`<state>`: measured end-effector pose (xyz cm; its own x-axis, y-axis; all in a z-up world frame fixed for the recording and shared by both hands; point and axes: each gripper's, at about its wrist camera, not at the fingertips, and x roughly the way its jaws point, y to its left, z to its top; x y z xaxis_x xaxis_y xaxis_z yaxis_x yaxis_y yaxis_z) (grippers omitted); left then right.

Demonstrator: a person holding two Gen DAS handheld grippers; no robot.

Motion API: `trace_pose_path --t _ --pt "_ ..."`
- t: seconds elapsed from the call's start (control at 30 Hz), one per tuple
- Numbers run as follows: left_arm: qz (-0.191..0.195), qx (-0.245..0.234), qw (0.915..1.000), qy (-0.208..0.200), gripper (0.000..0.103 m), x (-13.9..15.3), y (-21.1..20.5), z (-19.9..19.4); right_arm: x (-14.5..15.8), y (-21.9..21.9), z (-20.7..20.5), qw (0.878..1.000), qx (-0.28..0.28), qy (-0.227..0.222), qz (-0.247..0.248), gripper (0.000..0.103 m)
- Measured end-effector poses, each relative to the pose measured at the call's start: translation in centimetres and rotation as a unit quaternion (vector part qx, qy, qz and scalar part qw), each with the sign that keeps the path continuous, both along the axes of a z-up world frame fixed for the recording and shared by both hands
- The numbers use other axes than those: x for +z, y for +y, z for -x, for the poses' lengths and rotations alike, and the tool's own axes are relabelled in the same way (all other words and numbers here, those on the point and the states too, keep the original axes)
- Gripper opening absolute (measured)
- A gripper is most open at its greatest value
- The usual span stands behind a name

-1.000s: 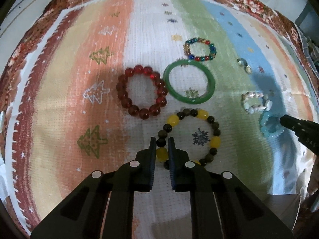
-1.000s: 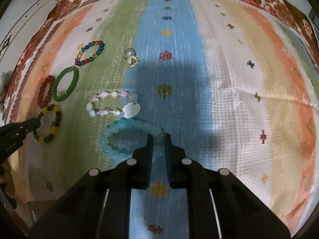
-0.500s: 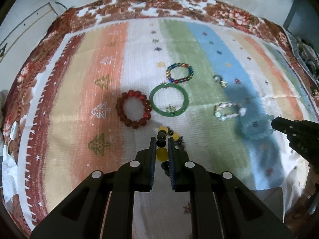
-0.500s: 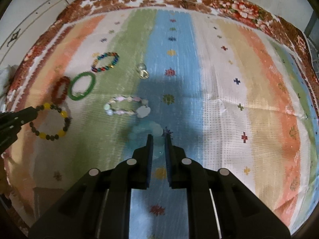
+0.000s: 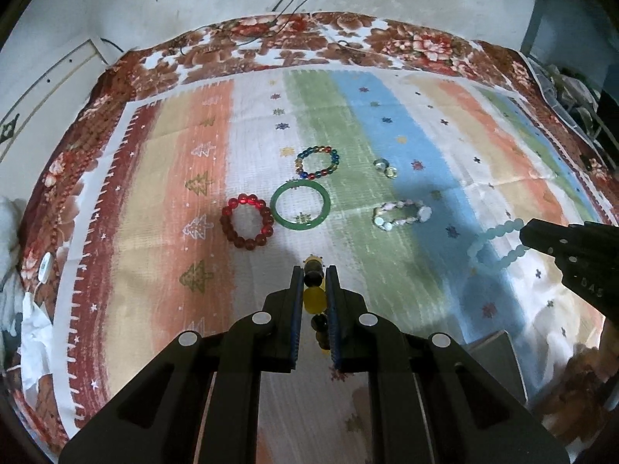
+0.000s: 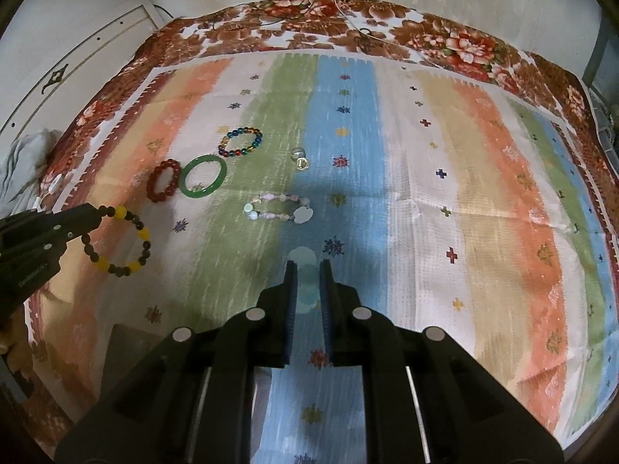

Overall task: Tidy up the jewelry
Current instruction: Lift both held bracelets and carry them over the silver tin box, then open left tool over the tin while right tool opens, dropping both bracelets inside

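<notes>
We see both grippers raised over a striped cloth [image 6: 425, 201], each with a bracelet pinched between its jaws.

The left gripper [image 5: 314, 270] has its jaws pressed onto the yellow bracelet [image 6: 116, 239], a loop of yellow and dark beads. In the left wrist view the beads run in a line between the two fingers; in the right wrist view the loop hangs free from the fingertips at the left edge, clear of the cloth.

The right gripper [image 6: 308, 265] has its jaws closed on the pale blue bracelet [image 5: 497, 241]. In its own view the blurred pale beads sit between the fingers. In the left wrist view the blue loop dangles from the fingertips at the right, above the blue stripe.

Four bracelets lie flat on the cloth, farther off than the grippers. The red bracelet [image 5: 247, 221] lies on the left, touching or just beside the green bangle [image 5: 301, 204] to its right. The multicolour bracelet [image 5: 317, 161] lies just beyond the bangle. The pink-and-white bracelet [image 5: 402, 214] lies to the right of the bangle, apart from it, at the edge of the green stripe. Two small rings [image 5: 386, 167] lie side by side on the blue stripe, beyond the pink-and-white bracelet.

The striped cloth lies over a floral blanket [image 6: 445, 38], whose border shows along the far edge.
</notes>
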<state>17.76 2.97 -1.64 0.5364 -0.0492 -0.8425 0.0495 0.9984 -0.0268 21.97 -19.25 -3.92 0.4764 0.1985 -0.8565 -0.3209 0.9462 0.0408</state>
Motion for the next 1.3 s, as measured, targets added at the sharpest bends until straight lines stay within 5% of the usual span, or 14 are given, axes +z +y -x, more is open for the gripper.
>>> trace_pose_path --t 0.47,0.83,1.3 --pt "-0.003 -0.037 0.9990 -0.027 0.011 3.9 -2.9 6.2 4.7 -0.1 6.2 0.999 0.017 -0.023 -0.034 0.013" --pt "0.013 -0.055 0.9976 -0.040 0.011 5.4 -4.6 9.9 4.4 0.2 9.9 0.998 0.025 -0.014 -0.053 0.013" --pt "0.028 -0.057 0.9977 -0.025 0.011 3.9 -5.3 11.1 3.6 1.3 11.6 0.997 0.036 0.000 -0.065 0.013"
